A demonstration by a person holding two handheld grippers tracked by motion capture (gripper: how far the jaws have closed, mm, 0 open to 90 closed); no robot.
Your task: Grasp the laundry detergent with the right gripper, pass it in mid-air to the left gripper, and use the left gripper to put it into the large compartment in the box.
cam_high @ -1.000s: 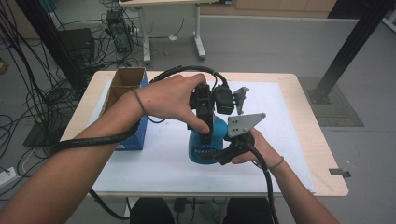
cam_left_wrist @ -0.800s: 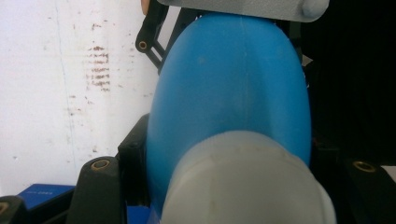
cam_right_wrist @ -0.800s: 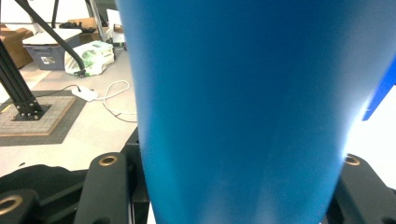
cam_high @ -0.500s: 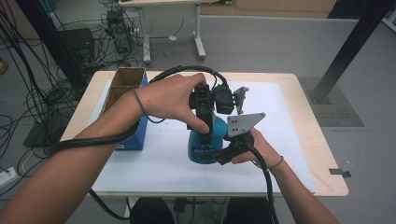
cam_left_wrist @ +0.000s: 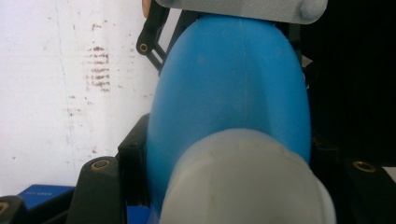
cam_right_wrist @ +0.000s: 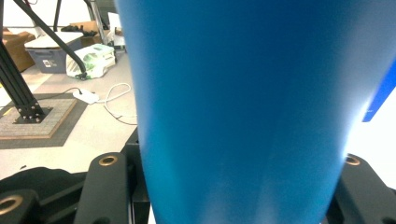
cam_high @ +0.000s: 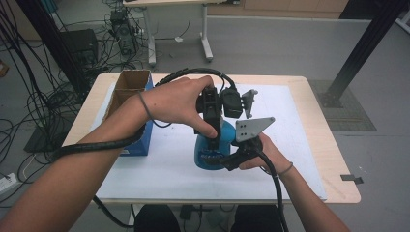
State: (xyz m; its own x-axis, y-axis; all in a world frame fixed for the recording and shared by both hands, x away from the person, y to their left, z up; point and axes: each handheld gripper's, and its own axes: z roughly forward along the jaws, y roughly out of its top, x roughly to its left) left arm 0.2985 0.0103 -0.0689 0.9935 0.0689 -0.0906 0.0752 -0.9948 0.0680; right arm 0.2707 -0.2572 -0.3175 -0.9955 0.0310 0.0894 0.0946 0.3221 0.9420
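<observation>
A blue bottle (cam_high: 211, 150) is standing upright near the middle of the white mat (cam_high: 300, 145) that is covering the wooden table (cam_high: 333, 169), and both grippers are clamping it. The left gripper (cam_high: 212, 128) is coming down on it from above, held in the person's left hand (cam_high: 176, 101), and its jaws are closing around the top of the bottle, where a pale grey cap (cam_left_wrist: 245, 179) is sitting; in the left gripper view the blue body (cam_left_wrist: 233, 88) is swelling out just beyond that cap, pressed between the two black jaws. The right gripper (cam_high: 232, 157) is lying low at the bottle's right side, held in the right hand (cam_high: 263, 154), and its jaws are gripping the lower body from the side; in the right gripper view the blue wall of the bottle (cam_right_wrist: 247, 107) is standing tight between the jaws. A grey three-cornered plate (cam_high: 251, 128) is riding on top of the right gripper, just beside the bottle's shoulder. A thick black cable (cam_high: 96, 145) is trailing from the left gripper along the forearm. An open cardboard box (cam_high: 126, 89) with blue sides is standing at the left edge of the mat, apart from the bottle.
</observation>
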